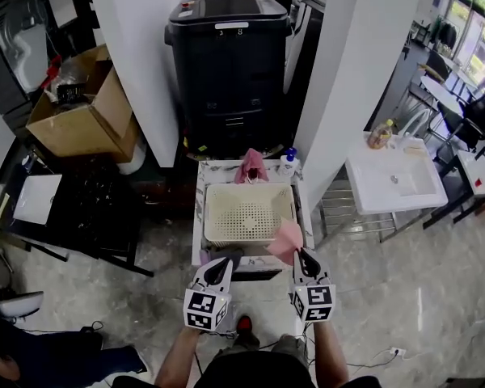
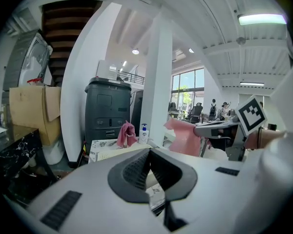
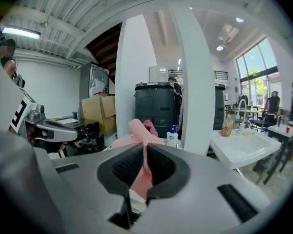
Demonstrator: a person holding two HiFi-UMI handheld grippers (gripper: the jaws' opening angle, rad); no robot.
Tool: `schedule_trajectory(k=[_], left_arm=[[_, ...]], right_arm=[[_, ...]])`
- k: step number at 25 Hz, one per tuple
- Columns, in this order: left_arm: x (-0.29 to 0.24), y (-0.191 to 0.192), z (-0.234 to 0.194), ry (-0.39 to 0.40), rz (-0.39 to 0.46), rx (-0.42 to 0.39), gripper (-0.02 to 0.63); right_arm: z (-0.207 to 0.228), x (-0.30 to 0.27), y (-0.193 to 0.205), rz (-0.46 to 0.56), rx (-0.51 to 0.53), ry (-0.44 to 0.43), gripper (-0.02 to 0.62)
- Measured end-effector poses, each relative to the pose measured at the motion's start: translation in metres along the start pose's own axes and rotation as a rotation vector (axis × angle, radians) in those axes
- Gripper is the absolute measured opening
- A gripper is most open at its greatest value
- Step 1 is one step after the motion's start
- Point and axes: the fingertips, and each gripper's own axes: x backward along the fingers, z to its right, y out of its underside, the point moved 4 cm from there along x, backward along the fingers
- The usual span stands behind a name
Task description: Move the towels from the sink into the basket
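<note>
A cream perforated basket (image 1: 246, 212) sits on a small marble-patterned stand (image 1: 200, 217). Over the basket's near right corner hangs a light pink towel (image 1: 287, 241), with my right gripper (image 1: 305, 259) shut on it. In the right gripper view the towel (image 3: 138, 130) is pinched between the pads and rises above them. My left gripper (image 1: 221, 269) hovers at the stand's near left edge, shut with nothing in it (image 2: 149, 152). A darker pink towel (image 1: 252, 166) stands bunched at the stand's far end behind the basket, and shows in the left gripper view (image 2: 126, 132).
A soap bottle (image 1: 288, 162) stands beside the dark towel. A large black bin (image 1: 230, 55) is behind the stand, between two white pillars. A white sink (image 1: 396, 180) with a bottle (image 1: 380, 134) is to the right, cardboard boxes (image 1: 81, 111) and a black table (image 1: 73, 204) to the left.
</note>
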Motion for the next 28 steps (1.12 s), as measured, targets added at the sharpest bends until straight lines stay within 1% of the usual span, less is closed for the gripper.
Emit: schedule_trajectory(k=[9, 16, 20, 28], left_arm=[[0.001, -0.014, -0.003, 0.029, 0.029, -0.038, 0.008], [-0.002, -0.018, -0.008, 0.003, 0.032, -0.038, 0.008], [-0.007, -0.016, -0.015, -0.028, 0.021, -0.023, 0.008], [-0.029, -0.011, -0.036, -0.123, -0.008, 0.022, 0.008]], right_arm=[[-0.007, 0.008, -0.020, 0.053, 0.007, 0.029, 0.046], [-0.006, -0.004, -0.026, 0.065, -0.001, 0.007, 0.046], [-0.005, -0.022, -0.028, 0.058, 0.001, -0.030, 0.046], [-0.001, -0.077, -0.026, 0.028, 0.032, -0.124, 0.046]])
